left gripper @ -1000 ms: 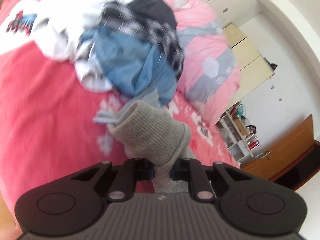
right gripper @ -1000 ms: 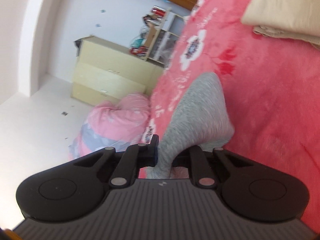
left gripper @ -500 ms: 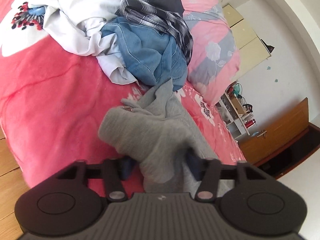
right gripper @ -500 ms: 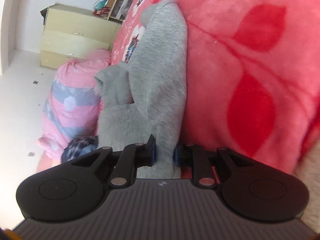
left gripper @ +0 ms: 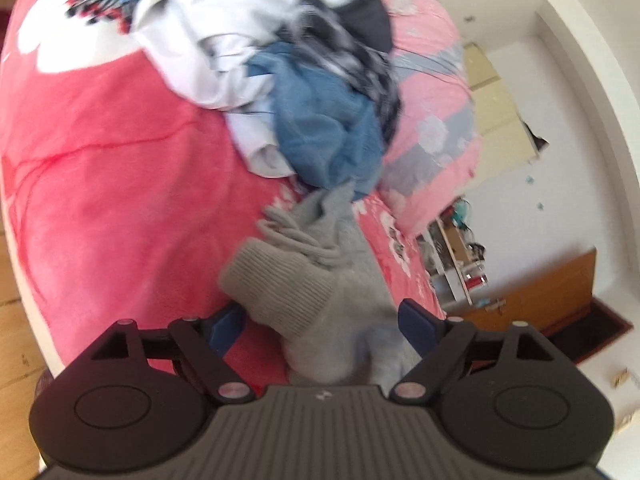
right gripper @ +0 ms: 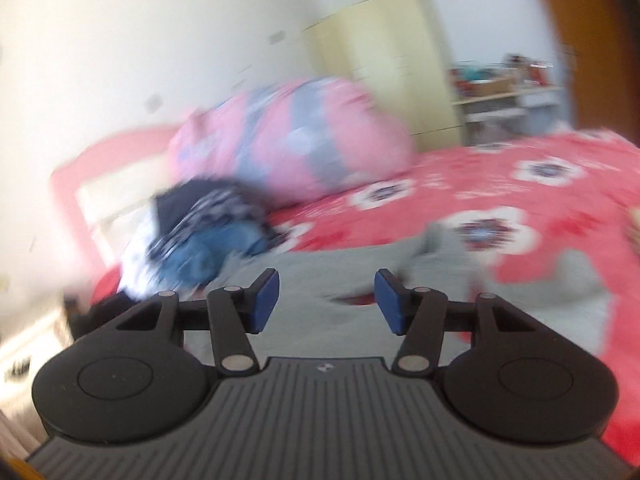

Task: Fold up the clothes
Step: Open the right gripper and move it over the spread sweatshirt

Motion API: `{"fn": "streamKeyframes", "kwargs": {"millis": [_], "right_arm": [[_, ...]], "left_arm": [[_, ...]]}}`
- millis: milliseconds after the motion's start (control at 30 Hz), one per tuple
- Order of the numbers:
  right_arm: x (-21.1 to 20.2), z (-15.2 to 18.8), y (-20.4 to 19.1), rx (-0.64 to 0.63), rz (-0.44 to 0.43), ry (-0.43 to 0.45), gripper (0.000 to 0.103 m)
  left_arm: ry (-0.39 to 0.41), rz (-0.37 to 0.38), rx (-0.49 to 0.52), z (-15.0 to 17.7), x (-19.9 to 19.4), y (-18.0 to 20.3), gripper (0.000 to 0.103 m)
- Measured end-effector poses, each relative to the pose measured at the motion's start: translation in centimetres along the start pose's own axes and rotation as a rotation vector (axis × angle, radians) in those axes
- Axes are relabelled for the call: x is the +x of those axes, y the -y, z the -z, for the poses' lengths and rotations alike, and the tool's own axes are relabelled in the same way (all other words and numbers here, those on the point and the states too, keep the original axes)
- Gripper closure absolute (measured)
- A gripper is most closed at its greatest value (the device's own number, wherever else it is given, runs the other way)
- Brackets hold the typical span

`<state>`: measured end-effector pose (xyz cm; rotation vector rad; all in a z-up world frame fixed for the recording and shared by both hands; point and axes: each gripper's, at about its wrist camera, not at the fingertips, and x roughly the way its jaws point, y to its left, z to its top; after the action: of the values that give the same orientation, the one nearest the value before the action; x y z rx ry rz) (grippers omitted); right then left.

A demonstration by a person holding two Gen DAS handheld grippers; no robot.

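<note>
A grey knitted garment lies on the red bed cover, its ribbed cuff nearest me. My left gripper stands just above it with its jaws opening wide; the cloth lies between the blue pads but they do not press on it. In the blurred right wrist view the same grey garment is spread flat on the bed. My right gripper hovers over it, jaws opening, nothing held between the pads.
A heap of clothes, white, blue denim and dark plaid, lies farther up the bed. A pink and grey quilt sits behind it. Yellow cabinets, a shelf and a wooden door line the walls.
Both grippers let go of the grey garment and their jaws spread. The right gripper rolled upright and lifted away, so its view swung from the bed cover to the room.
</note>
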<state>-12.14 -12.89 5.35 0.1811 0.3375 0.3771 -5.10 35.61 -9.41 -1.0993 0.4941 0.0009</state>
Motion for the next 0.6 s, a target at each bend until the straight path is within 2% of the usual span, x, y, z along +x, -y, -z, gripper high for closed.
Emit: {"fn": "streamKeyframes", "kwargs": {"millis": [100,167,300,333,433,500,600], "right_arm": [[7.7,-0.3,-4.9,-0.209,-0.115,-0.086,0.051],[11.9,-1.4,-8.1,-0.325,-0.157,-0.103,0.05],[20.3,-4.8,-11.0,-0.407,-0.254,-0.12,0.039],[22.6,-5.3,-11.5,-0.44,-0.268,-0.136,0.033],[30.2,-6.2,-12.3,-0.574,-0.291,-0.203,0.025],[35.4,-6.1,-12.1,-0.641,-0.318,-0.261,0.024],[42.7,-5.9,-11.4,-0.661,-0.358,-0.348,0.023]], "left_arm": [[-0.022,0.008,-0.08,-0.5,0.5,-1.3,0.02],[-0.03,-0.003,-0.06,-0.6,0.8,-1.3,0.022],[-0.027,-0.031,0.054,-0.6,1.0,-0.9,0.035],[-0.025,-0.029,0.089,-0.6,1.0,-1.0,0.038],[-0.017,-0.006,0.195,-0.3,0.7,-1.2,0.046],[-0.014,0.02,0.251,0.1,0.5,-1.7,0.048],[-0.01,0.064,0.29,0.6,0.2,-2.5,0.049]]}}
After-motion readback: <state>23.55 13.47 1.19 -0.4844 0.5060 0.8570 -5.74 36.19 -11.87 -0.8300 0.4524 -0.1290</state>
